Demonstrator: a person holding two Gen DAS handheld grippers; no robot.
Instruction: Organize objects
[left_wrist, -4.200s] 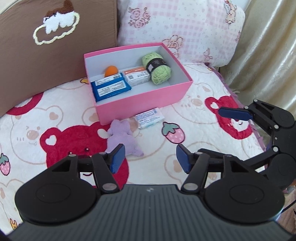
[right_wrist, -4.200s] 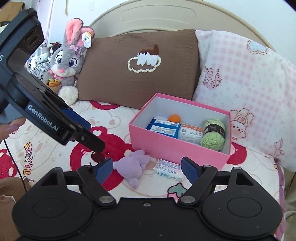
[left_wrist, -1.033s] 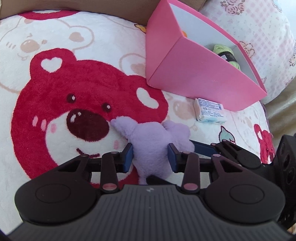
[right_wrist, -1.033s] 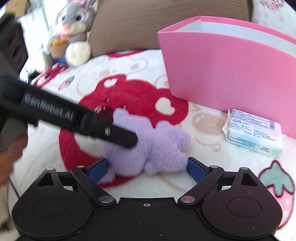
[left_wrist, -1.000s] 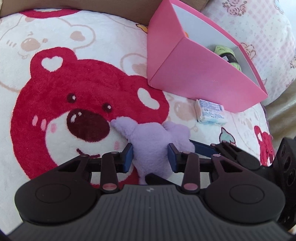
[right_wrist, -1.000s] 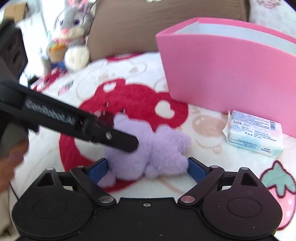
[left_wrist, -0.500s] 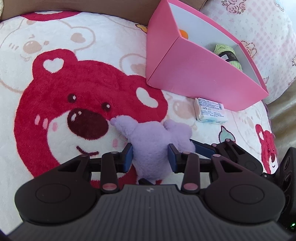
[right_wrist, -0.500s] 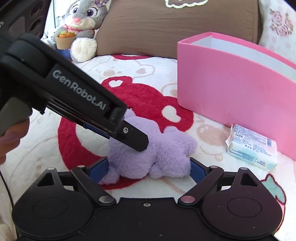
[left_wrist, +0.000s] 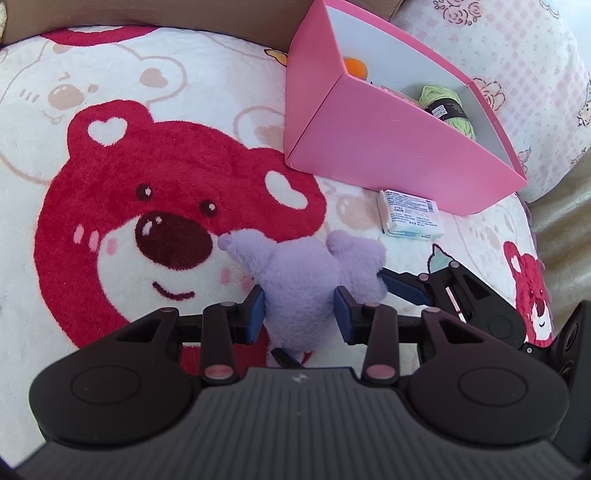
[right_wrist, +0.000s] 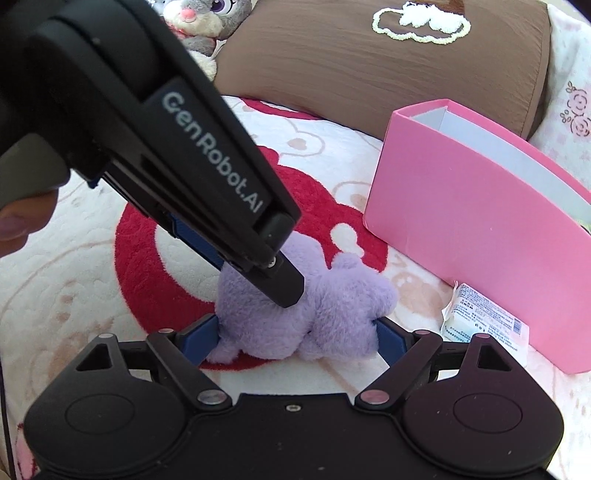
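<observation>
Plush toy: one fluffy lilac soft toy lies on the bear-print fleece blanket, near the box.
Left gripper: clenched on the toy's body.
Right gripper: jaws closing, one pad at each end of the toy.
Pink cardboard box: one, holding one green yarn ball and one orange ball.
Packets: one pale wrapped packet just outside the box.

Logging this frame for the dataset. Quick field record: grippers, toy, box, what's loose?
left gripper: shut on plush toy
right gripper: closing, toy between its jaws
toy: lilac, lying on bear blanket, outside box
box: pink, open; holds yarn, orange ball
loose: packet by box front
</observation>
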